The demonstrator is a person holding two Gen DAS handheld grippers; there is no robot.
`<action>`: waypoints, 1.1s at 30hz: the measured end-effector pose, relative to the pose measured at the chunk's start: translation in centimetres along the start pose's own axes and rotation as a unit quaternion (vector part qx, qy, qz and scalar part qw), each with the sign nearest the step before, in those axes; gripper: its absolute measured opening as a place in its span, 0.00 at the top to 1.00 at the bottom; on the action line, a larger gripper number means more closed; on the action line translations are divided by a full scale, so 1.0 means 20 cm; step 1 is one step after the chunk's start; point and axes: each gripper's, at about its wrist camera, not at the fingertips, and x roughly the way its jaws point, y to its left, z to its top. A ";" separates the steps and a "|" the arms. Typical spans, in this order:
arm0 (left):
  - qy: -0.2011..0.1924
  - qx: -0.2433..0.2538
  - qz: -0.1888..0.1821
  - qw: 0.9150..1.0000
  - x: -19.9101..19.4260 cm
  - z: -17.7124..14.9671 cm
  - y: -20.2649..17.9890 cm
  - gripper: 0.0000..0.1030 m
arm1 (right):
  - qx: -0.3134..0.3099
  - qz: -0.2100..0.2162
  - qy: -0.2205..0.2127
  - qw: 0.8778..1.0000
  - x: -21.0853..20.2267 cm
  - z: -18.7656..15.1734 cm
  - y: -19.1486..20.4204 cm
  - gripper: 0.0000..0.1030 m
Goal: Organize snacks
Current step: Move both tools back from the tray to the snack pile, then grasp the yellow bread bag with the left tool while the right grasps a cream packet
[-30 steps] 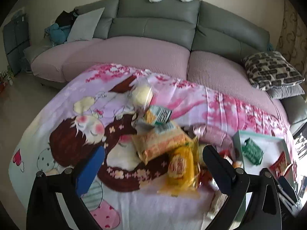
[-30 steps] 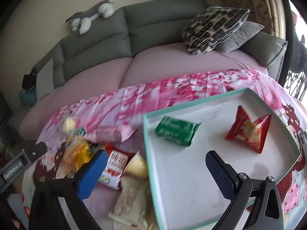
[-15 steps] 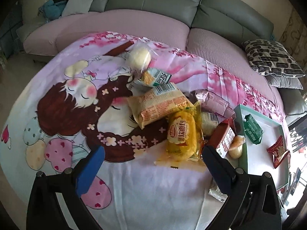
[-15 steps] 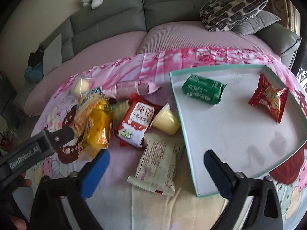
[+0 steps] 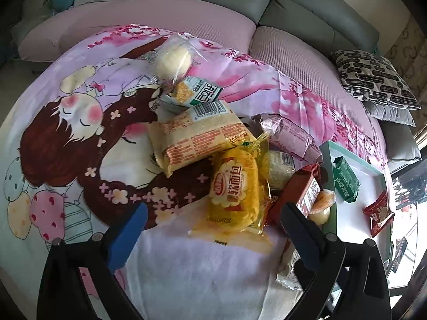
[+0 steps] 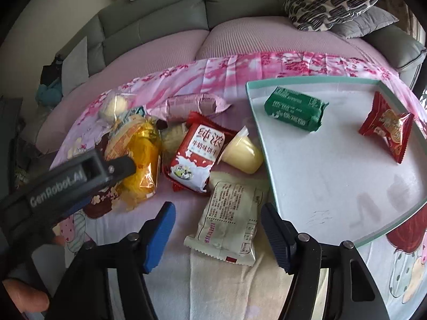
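A pile of snacks lies on a cartoon-print cloth. My left gripper [image 5: 213,226] is open and empty, its jaws either side of a yellow bread pack [image 5: 234,189], just short of it. My right gripper [image 6: 217,229] is open and empty, framing a beige printed packet [image 6: 232,221]. A white tray with a green rim [image 6: 320,165] holds a green packet [image 6: 295,109] and a red packet [image 6: 387,128]. Beside the tray lie a red-and-white milk snack pack [image 6: 197,154] and a yellow jelly cup [image 6: 242,154].
An orange wafer pack [image 5: 197,138], a green-white carton [image 5: 197,93], a bagged round bun [image 5: 173,61] and a pink packet [image 5: 288,136] lie further back. A grey and pink sofa [image 6: 240,34] with cushions [image 6: 331,2] curves behind. The left gripper's body [image 6: 61,184] crosses the right wrist view.
Both grippers have dropped lower and closer to the snack pile. The left one now brackets the yellow bread pack; the right one has swung left from the tray to the beige packet.
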 end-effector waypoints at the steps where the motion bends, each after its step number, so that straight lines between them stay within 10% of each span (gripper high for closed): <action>1: 0.001 0.002 0.001 1.000 0.01 0.00 -0.01 0.07 | -0.001 0.000 0.005 1.000 0.01 0.00 0.00 0.33; 33: 0.051 -0.006 -0.033 0.998 0.13 0.00 0.00 0.54 | -0.007 -0.003 0.028 1.000 0.10 -0.01 0.00 0.35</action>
